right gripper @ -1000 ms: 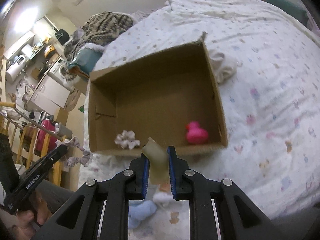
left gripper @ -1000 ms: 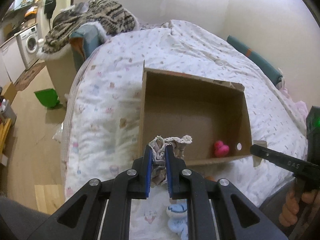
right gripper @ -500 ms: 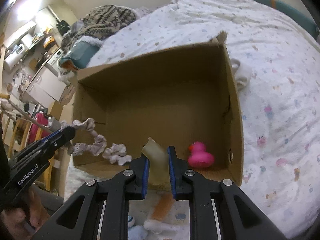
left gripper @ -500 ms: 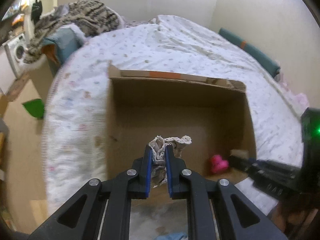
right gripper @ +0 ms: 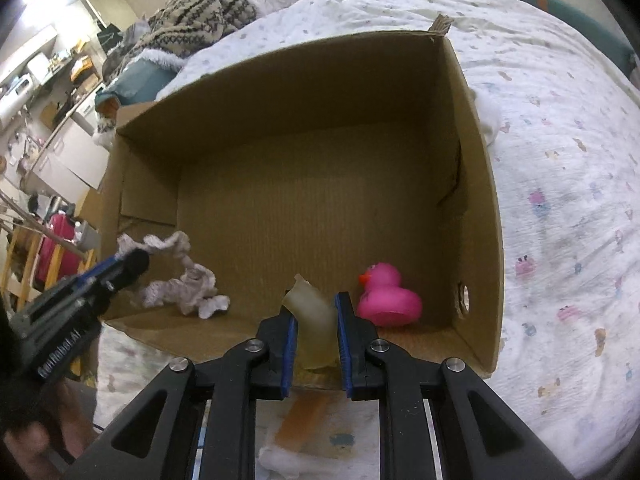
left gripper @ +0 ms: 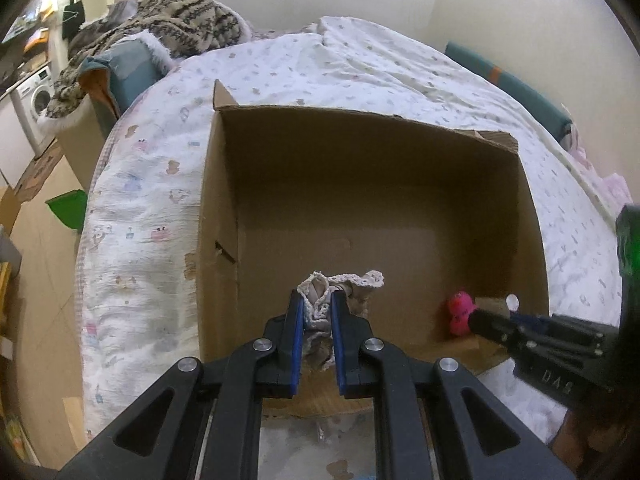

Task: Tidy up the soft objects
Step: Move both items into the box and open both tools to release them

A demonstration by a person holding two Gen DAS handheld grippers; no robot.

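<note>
An open cardboard box (left gripper: 224, 208) (right gripper: 480, 184) lies on the bed. My left gripper (left gripper: 316, 300) is shut on a frilly grey-white cloth scrunchie (left gripper: 320, 308), held over the box's near left part; in the right wrist view the scrunchie (right gripper: 176, 280) dangles down onto the box floor. My right gripper (right gripper: 314, 304) is shut on a soft translucent beige piece (right gripper: 314, 320) over the near edge of the box. A pink rubber duck (right gripper: 386, 296) (left gripper: 460, 312) sits in the near right corner of the box.
The bed's patterned white quilt (left gripper: 152, 200) surrounds the box. A white cloth (right gripper: 490, 116) lies right of the box. A pile of knit blankets (left gripper: 160, 32) lies at the bed's far left. White and orange soft items (right gripper: 288, 456) lie below my right gripper.
Both grippers came down and forward over the box, each still holding its item. The scrunchie's free end now hangs inside the box.
</note>
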